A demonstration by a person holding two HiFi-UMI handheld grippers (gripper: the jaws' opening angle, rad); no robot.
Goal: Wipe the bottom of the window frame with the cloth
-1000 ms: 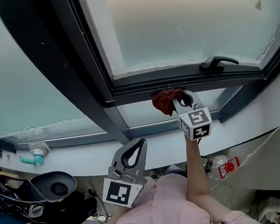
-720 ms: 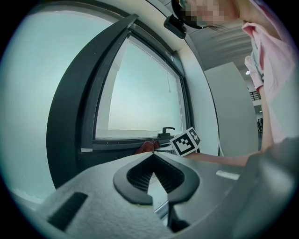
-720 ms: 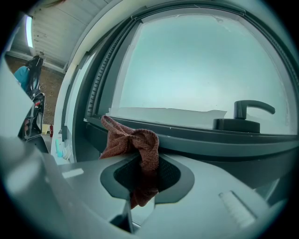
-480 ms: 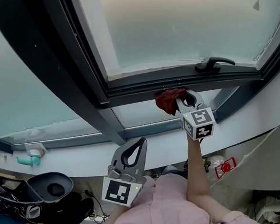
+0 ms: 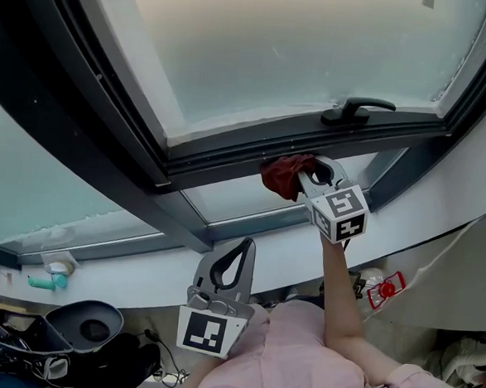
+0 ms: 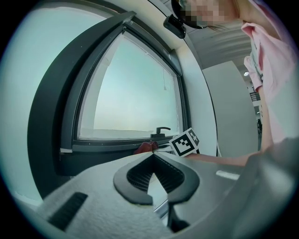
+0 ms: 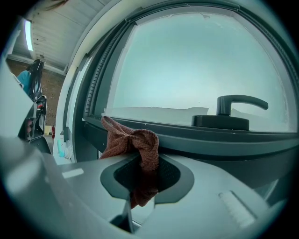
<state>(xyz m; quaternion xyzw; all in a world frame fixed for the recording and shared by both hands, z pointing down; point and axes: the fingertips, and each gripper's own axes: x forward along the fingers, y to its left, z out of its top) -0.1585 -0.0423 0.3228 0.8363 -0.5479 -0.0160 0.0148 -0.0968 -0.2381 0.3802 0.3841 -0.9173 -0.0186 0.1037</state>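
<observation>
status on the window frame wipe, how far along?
Done: the cloth is picked up, clamped in the right gripper. In hand: it's pressed on the bottom frame rail, left of the handle. Left: the rest of the rail; no visible sign of which stretches are wiped. The left gripper hangs low, shut and empty.

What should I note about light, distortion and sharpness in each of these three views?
Head view: the pale pane is bright and even, so the dark window frame looks almost black; straight bars bend. Left gripper view: round fisheye picture with black corners; the near left gripper is soft. Right gripper view: same fisheye; the cloth is sharp.
</observation>
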